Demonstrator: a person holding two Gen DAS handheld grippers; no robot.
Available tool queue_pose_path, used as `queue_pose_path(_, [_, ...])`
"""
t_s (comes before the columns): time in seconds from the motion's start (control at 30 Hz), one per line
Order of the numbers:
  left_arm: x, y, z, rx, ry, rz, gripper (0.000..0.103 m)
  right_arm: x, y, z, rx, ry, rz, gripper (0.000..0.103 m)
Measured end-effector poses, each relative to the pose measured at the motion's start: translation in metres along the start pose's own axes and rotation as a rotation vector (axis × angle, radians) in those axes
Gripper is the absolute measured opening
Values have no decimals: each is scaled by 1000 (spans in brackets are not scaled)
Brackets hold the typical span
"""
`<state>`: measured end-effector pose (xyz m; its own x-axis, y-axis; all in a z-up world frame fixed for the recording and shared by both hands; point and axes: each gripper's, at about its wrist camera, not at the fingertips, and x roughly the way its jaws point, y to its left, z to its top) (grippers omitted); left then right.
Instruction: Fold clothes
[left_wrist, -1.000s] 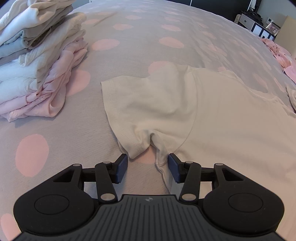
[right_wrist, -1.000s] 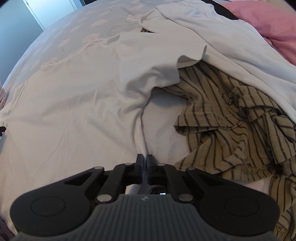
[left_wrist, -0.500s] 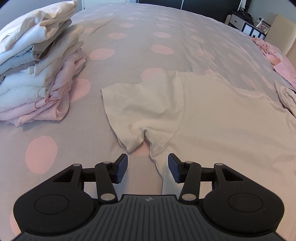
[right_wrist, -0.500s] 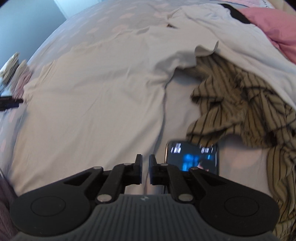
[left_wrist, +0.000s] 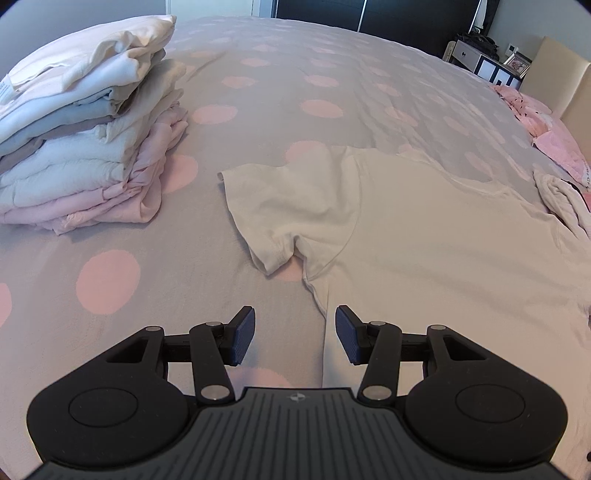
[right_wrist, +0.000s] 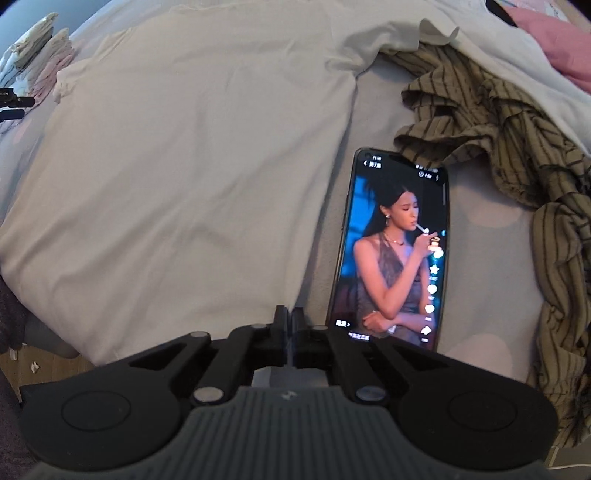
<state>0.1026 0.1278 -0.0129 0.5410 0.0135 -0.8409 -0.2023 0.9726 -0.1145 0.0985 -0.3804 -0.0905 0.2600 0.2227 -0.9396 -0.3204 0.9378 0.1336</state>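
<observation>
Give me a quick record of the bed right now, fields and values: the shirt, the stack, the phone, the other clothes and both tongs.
shirt: white T-shirt spread flat on the dotted bedspread
stack: folded clothes, apart from the sleeve
phone: lit phone lying beside the shirt's edge
unfolded: striped garment, crumpled
left tongs: open, empty
right tongs: shut, holding nothing

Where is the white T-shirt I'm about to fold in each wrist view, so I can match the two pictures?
Left wrist: the white T-shirt fills the right half, one sleeve pointing left, its side edge running down between the open left gripper.
Right wrist: it fills the left and centre, left of the phone, above the shut right gripper.
Shared landmark: the folded stack, far upper left in the right view.
</observation>
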Motion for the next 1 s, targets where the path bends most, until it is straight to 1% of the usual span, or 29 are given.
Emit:
queue_pose_path(0.03, [-1, 1, -2, -1, 0, -4, 46, -2, 0, -3, 2, 5, 3, 4])
queue_pose_path(0.07, [-2, 1, -5, -3, 3, -8, 46, -3, 0, -7, 3, 12, 7, 8])
queue_pose_path(0.13, [-5, 2, -11, -1, 12, -15, 46, -2, -1, -18, -6, 30, 14, 11])
queue_pose_path(0.2, [-7, 2, -16, 6, 19, -18, 46, -2, -2, -31, -13, 41, 30, 27])
queue_pose_path(0.3, [-12, 3, -20, 13, 19, -22, 46, -3, -2, -49, -52, 44, 71, 30])
queue_pose_path(0.37, [-14, 4, -22, 13, 17, -25, 46, -3, 2, -61, -108, 62, 80, 31])
queue_pose_path(0.5, [-17, 5, -26, 13, 17, -29, 46, 11, 12, -79, -207, 131, 65, 31])
queue_pose_path(0.63, [-20, 4, -30, 30, 16, -23, 46, 23, 15, -86, -235, 148, 86, 31])
queue_pose_path(0.67, [-20, 4, -31, 36, 16, -20, 46, 26, 16, -88, -244, 155, 90, 30])
queue_pose_path(0.7, [-21, 4, -32, 41, 16, -17, 46, 28, 19, -89, -261, 159, 91, 25])
queue_pose_path(0.77, [-23, 4, -35, 47, 15, -9, 46, 30, 25, -91, -307, 182, 76, 2])
queue_pose_path(0.87, [-26, 6, -37, 46, 14, -11, 46, 33, 26, -90, -361, 260, 43, 2])
queue_pose_path(1.0, [-27, 9, -38, 43, 17, -5, 46, 31, 27, -93, -365, 321, -25, 1])
